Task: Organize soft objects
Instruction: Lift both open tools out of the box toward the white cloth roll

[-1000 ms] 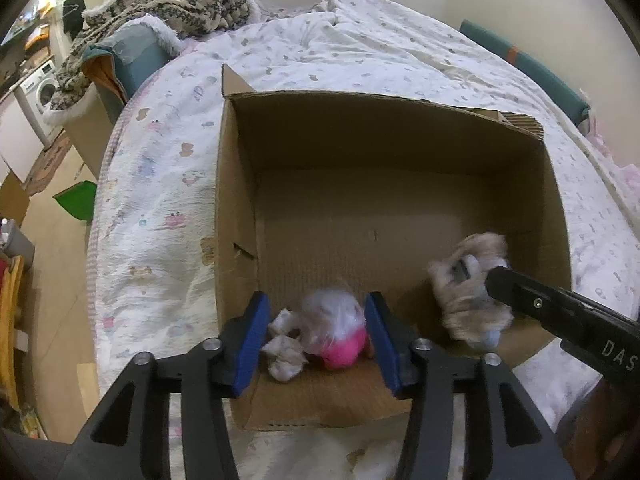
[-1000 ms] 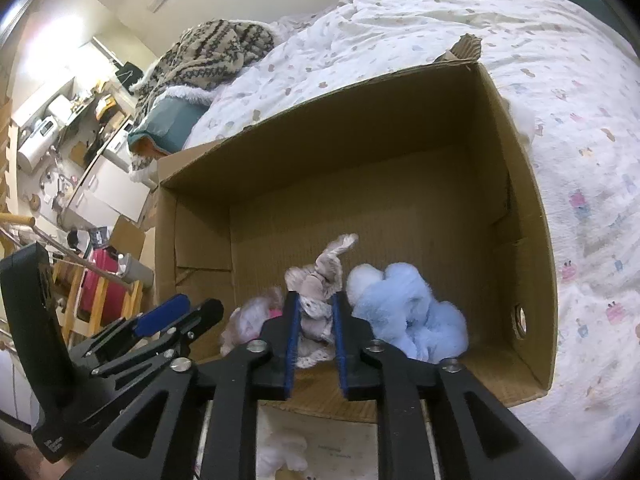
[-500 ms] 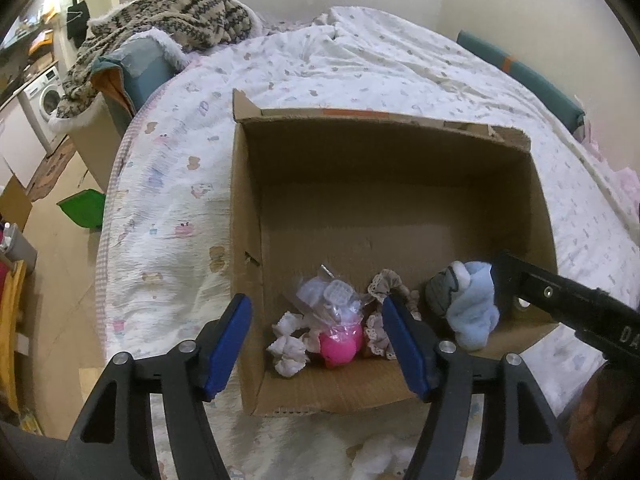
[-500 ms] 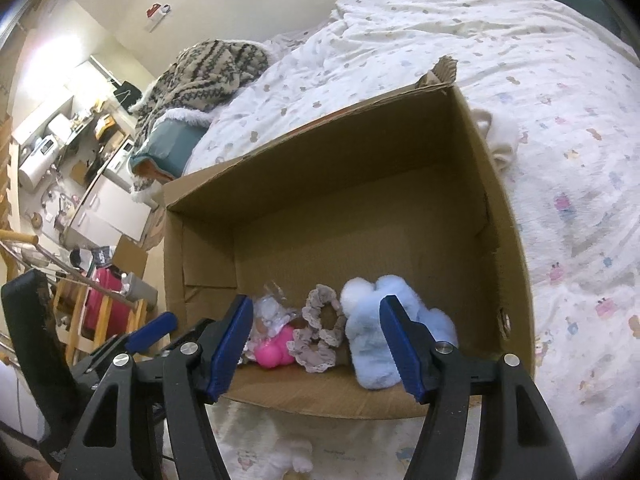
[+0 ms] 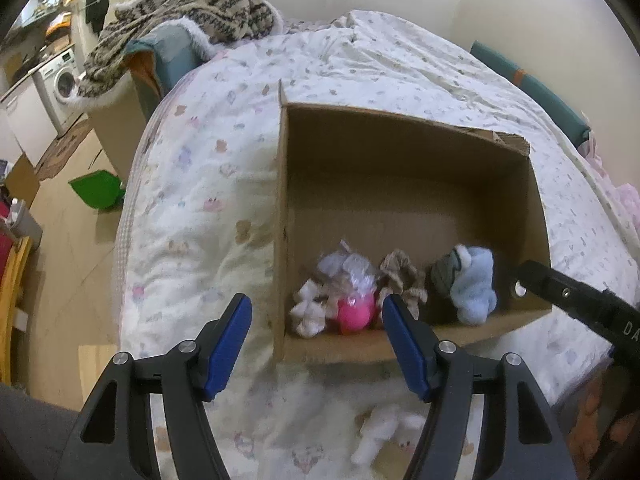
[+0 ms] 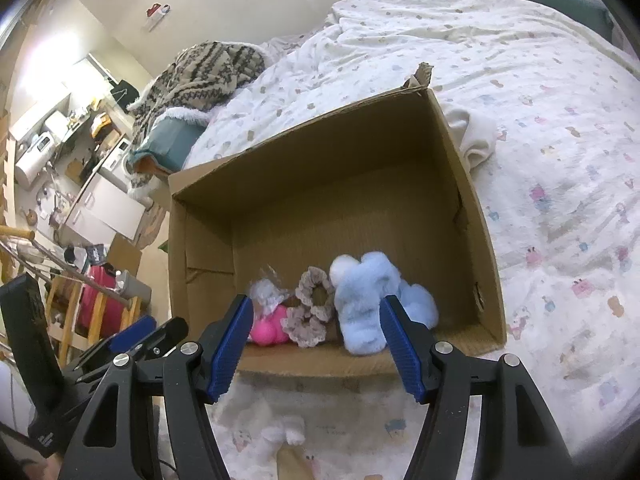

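An open cardboard box [image 5: 400, 184] [image 6: 320, 200] lies on the bed. Along its near wall sit a pink-and-white fluffy toy [image 5: 344, 300] [image 6: 268, 320], a beige frilly scrunchie [image 5: 402, 280] [image 6: 312, 308] and a pale blue plush [image 5: 472, 284] [image 6: 372, 300]. My left gripper [image 5: 316, 340] is open and empty, raised over the box's near left corner. My right gripper [image 6: 316, 336] is open and empty above the near wall, over the scrunchie and plush. A white fluffy item [image 5: 384, 436] [image 6: 280, 436] lies on the bedding in front of the box, below both grippers.
The patterned quilt [image 5: 192, 216] covers the bed. A knitted blanket [image 5: 180, 12] is draped over a box at the bed's far left. A cream cloth [image 6: 472, 136] lies beside the box's right wall. On the floor at left lies a green dustpan [image 5: 98, 190], with a washing machine [image 5: 60, 80] further back.
Both grippers opened and let go: the left released the pink-and-white toy, the right the scrunchie. Both then pulled back and up from the box; the items now rest inside.
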The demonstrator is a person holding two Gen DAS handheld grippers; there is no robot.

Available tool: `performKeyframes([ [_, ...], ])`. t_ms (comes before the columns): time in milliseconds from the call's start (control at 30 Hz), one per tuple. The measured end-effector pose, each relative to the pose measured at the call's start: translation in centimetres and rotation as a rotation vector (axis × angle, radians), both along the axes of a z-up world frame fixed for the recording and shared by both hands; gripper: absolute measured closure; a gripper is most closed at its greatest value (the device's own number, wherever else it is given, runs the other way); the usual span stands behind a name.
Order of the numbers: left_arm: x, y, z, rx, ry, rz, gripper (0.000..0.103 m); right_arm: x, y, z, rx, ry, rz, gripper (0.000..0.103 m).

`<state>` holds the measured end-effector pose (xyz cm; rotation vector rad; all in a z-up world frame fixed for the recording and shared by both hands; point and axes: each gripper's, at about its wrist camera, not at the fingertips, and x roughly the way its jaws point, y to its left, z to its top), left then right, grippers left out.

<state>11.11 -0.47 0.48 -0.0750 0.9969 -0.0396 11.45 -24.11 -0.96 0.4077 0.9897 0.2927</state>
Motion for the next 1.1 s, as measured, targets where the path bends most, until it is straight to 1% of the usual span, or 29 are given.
performKeyframes([
  [333,-2.7,0.3,-1.2,-0.035,0.077,0.011,0.038,-2.5,-0.7,-0.5,-0.003,0.032,-0.025,0.034],
  [533,-4.2,0.9,-2.3,-0.074,0.126,0.043,0.038,-4.4,-1.0,-1.9,-0.007,0.081,-0.029,0.034],
  [667,-4.5,1.9,-3.3,-0.114,0.179,0.087,0.038,-5.0,-1.1,-2.9,-0.005,0.127,-0.036,0.034],
  [733,-4.5,2.0,-4.2,-0.128,0.223,0.093,0.038,-5.0,-1.3,-3.0,0.010,0.134,-0.048,0.034],
  [833,-4.9,1.5,-5.4,-0.137,0.277,0.080,0.038,-4.7,-1.3,-3.3,0.010,0.142,-0.054,0.034],
  [933,-5.0,0.6,-6.7,-0.159,0.329,0.043,0.038,-4.5,-1.5,-3.8,0.017,0.162,-0.065,0.034],
  [1000,-5.0,-0.4,-7.1,-0.155,0.331,0.009,0.038,-4.5,-1.8,-4.1,0.034,0.176,-0.074,0.034],
  [1100,-4.6,-2.2,-7.7,-0.125,0.337,-0.060,0.038,-4.5,-2.1,-4.4,0.044,0.189,-0.080,0.034],
])
